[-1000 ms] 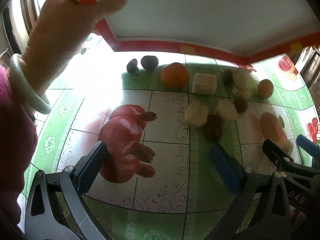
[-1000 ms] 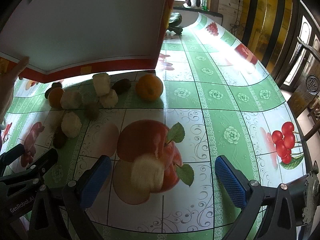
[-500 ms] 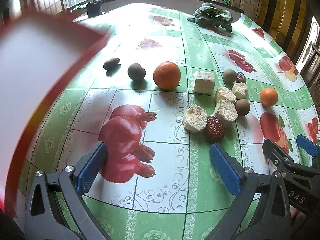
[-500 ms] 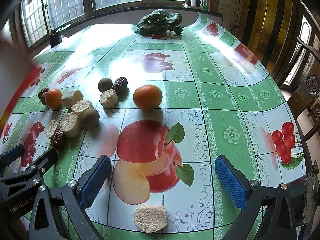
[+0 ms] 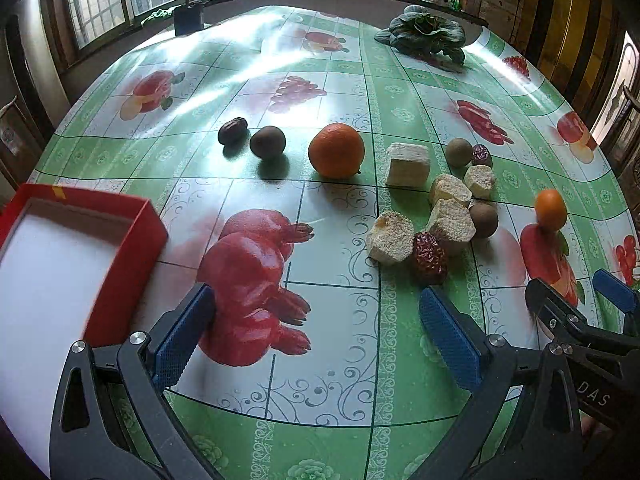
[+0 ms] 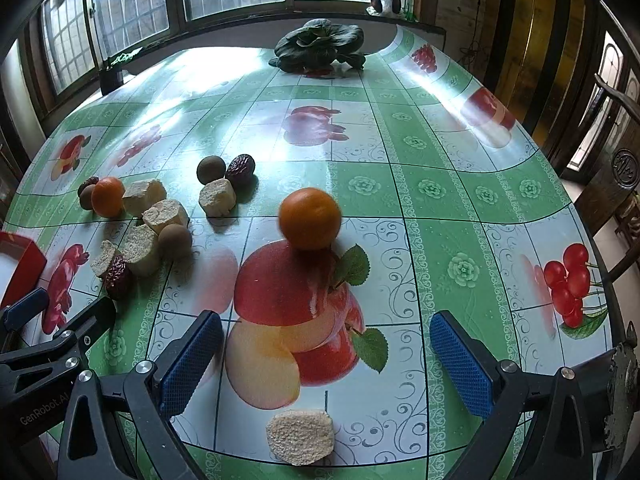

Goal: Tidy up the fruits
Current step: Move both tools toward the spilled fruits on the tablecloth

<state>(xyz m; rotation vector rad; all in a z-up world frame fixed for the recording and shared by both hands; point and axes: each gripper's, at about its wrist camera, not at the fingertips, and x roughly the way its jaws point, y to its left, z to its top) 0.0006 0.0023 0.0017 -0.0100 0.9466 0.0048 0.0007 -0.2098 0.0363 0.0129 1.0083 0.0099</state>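
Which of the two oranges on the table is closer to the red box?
The bigger orange, beside the brown kiwi-like fruit. The smaller one sits far across the table from the red box.

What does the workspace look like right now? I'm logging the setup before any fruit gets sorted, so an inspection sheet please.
Surface: table under a green and white fruit-print cloth, glare at the far end.
Job's things: large orange, small orange, kiwis, red dates and pale cut chunks scattered loose; one chunk lies alone at the near edge.
Container: red box with white inside, at the left edge, no fruit seen in it.
Clutter: leafy greens at the far end.
Grippers: left gripper and right gripper both open, holding nothing.
Cables: nothing seen.
Surroundings: windows behind, wooden chair on the right.
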